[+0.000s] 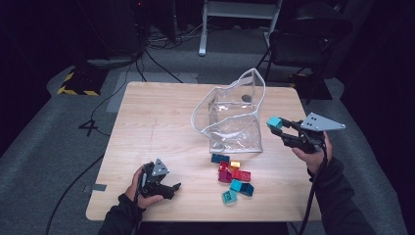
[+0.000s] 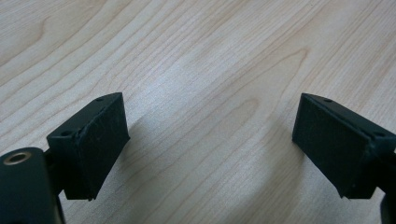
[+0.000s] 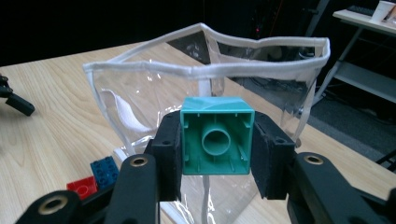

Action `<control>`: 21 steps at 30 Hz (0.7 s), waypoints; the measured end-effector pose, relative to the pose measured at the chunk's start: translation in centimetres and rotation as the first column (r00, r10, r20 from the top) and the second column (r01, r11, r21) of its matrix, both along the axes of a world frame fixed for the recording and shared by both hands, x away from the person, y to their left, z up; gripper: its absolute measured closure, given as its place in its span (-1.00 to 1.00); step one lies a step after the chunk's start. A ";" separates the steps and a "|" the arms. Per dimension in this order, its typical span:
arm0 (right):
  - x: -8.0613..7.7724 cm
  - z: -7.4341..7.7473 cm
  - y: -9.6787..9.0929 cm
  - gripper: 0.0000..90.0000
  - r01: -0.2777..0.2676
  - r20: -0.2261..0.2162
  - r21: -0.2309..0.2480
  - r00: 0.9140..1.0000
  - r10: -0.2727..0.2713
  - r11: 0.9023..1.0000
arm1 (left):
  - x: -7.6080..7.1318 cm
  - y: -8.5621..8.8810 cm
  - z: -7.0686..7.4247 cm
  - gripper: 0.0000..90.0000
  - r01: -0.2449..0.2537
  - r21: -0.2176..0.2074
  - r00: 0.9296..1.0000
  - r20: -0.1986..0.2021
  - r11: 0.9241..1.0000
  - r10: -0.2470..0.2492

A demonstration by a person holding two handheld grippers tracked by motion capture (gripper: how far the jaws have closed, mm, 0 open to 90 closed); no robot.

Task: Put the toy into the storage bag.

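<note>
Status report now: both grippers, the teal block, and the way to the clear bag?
Right gripper shut on teal block, beside clear bag. Left gripper open, empty, over the table. Bag mouth open, path clear.

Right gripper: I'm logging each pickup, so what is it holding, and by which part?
The right gripper clamps a teal block by two opposite side walls, hollow underside toward the camera.
</note>
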State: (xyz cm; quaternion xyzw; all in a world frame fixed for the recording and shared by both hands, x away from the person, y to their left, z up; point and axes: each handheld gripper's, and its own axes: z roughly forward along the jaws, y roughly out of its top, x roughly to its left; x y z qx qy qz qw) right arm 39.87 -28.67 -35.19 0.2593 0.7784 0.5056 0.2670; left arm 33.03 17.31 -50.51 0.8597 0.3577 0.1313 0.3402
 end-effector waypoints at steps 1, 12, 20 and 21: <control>0.0 0.2 0.2 0.32 -0.001 0.006 -0.001 1.000 0.001 1.000 | 0.0 0.0 0.0 -0.76 0.000 0.000 1.000 0.000 1.000 0.000; 0.3 2.0 1.5 0.32 -0.010 0.045 -0.005 0.999 0.011 1.000 | 0.0 0.0 0.0 -0.76 0.000 0.000 1.000 0.000 1.000 0.000; 0.3 3.4 2.5 0.32 -0.020 0.079 0.002 0.997 0.020 1.000 | 0.0 0.0 0.0 -0.76 0.000 0.001 1.000 0.000 1.000 0.000; 0.3 3.5 2.6 0.32 -0.021 0.083 0.003 0.996 0.021 1.000 | 0.0 0.0 0.0 -0.76 0.001 0.000 1.000 0.000 1.000 -0.001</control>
